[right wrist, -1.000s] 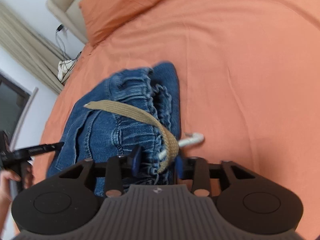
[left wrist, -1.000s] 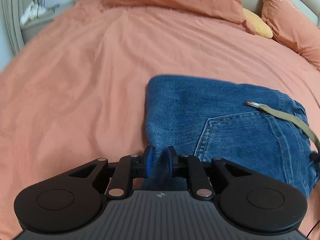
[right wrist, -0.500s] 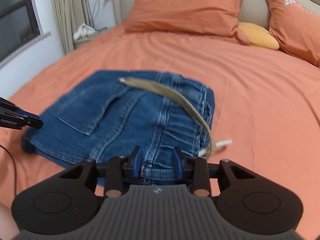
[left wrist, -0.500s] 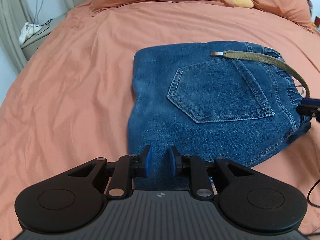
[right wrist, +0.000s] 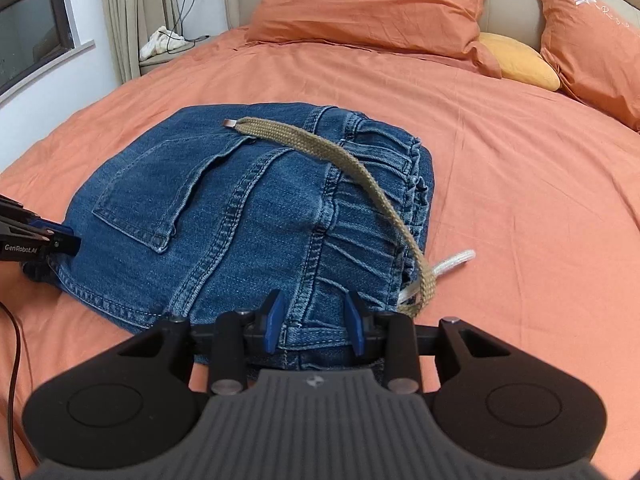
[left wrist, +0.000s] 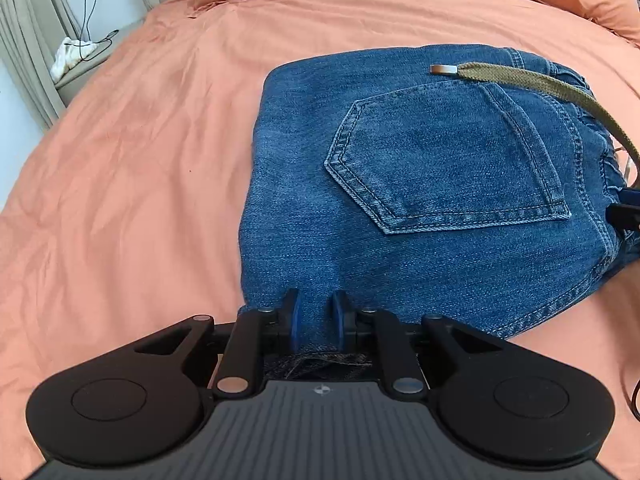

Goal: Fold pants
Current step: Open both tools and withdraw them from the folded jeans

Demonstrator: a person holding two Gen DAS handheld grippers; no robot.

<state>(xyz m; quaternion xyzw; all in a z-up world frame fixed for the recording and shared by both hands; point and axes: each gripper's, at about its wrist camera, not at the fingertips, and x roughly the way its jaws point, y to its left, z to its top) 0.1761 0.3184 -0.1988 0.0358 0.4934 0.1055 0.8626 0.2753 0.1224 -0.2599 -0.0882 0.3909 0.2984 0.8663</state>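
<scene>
Denim is lying folded into a compact block on the orange sheet [right wrist: 520,168], back pocket [left wrist: 452,160] facing up: these are the pants [left wrist: 400,208], sitting near the foot of the bed with the waistband turned toward the right side. An olive belt [right wrist: 320,148] is trailing across the top of them, its metal tip resting on the denim and its far end hanging over the gathered waistband edge beside a pale cord [right wrist: 452,262].

The left gripper [left wrist: 315,322] is pinching the near bottom edge of the block, its blue pads narrowly set with a ridge of denim squeezed between them; its jaws have just been closing. The right gripper [right wrist: 314,320] is clamping the waistband corner, jaws moderately apart with thick folded denim filling the gap between the pads; they too have just been closing a little.

Open sheet is stretching wide to the left of the pants and up toward the pillows [right wrist: 368,4], and more bare sheet is lying to the right of the waistband. A nightstand [left wrist: 80,68] with a white cloth and cables is standing off the bed's left edge.
</scene>
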